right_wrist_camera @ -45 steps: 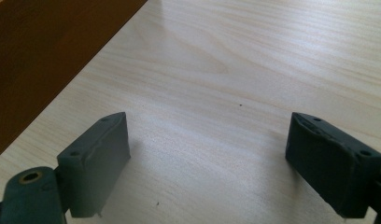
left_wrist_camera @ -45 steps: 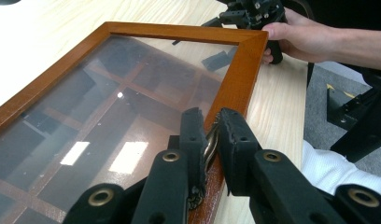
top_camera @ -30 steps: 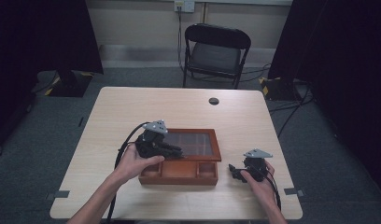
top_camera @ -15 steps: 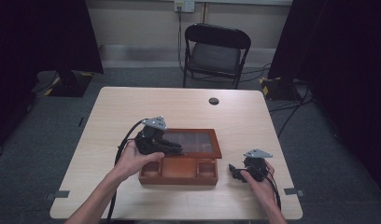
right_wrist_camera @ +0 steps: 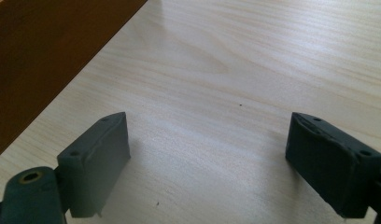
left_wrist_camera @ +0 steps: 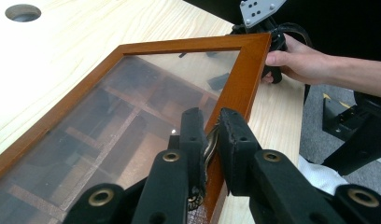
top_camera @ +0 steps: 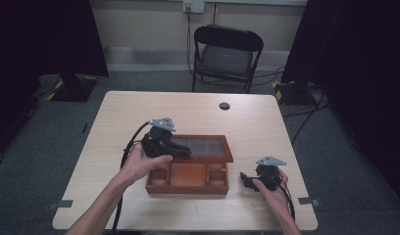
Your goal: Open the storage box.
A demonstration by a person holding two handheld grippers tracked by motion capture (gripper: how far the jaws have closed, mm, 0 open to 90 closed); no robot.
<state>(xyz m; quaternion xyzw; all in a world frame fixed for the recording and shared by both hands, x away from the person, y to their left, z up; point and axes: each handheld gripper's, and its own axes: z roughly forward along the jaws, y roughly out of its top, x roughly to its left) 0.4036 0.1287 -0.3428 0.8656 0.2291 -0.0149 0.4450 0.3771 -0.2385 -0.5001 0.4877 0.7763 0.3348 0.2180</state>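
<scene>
**Glass lid pinched at its front edge**

The wooden box (top_camera: pixel 187 178) is seen at the middle of the table (top_camera: pixel 114 117). Its glass-paned lid (top_camera: pixel 208 147) is raised and pinched at the frame by the left hand-held gripper (left_wrist_camera: pixel 211 140). At 3 o'clock of the box, the right hand-held gripper (top_camera: pixel 247 180) is rested on the table, jaws spread with nothing between them.

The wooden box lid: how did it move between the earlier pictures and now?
The left tongs, shut on the front frame of the glass lid, have swung it up and back, uncovering the front compartments of the wooden box. The right tongs stayed open on the table beside it.
</scene>
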